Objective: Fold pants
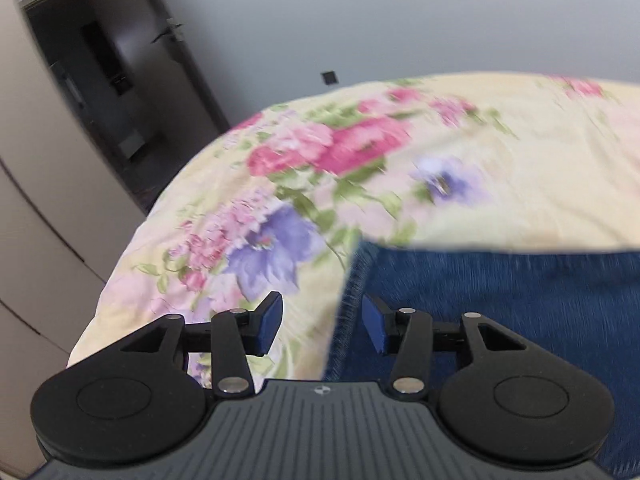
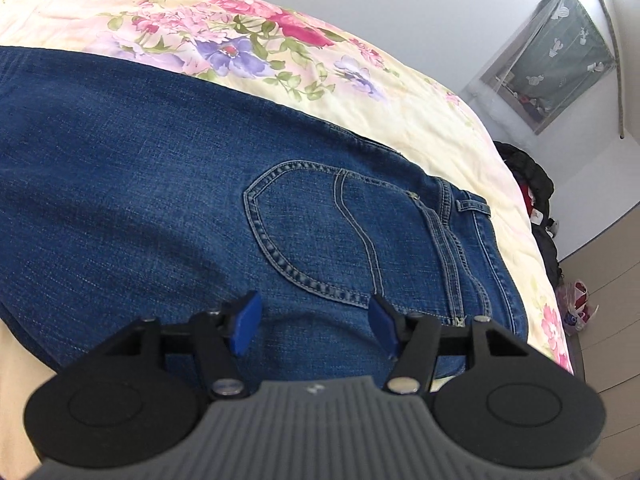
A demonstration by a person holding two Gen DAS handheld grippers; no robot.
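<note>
Blue denim pants (image 2: 140,180) lie flat on a floral bedspread (image 2: 400,92), back pocket (image 2: 312,232) up and waistband (image 2: 472,208) to the right. My right gripper (image 2: 314,328) hovers over the seat just below the pocket, open, with nothing pinched. In the left wrist view the leg end of the pants (image 1: 500,300) fills the lower right, and its stitched hem (image 1: 352,288) runs down between the fingers. My left gripper (image 1: 322,322) stands open astride that hem, blue pads apart from the cloth. This view is blurred.
The bedspread (image 1: 440,160) rounds off at the bed's left corner. Beyond it are a dark doorway (image 1: 100,92) and beige cupboard doors (image 1: 32,220). On the right side, dark clothes (image 2: 532,184) and a small bag (image 2: 578,304) lie on the floor under a curtained window (image 2: 560,68).
</note>
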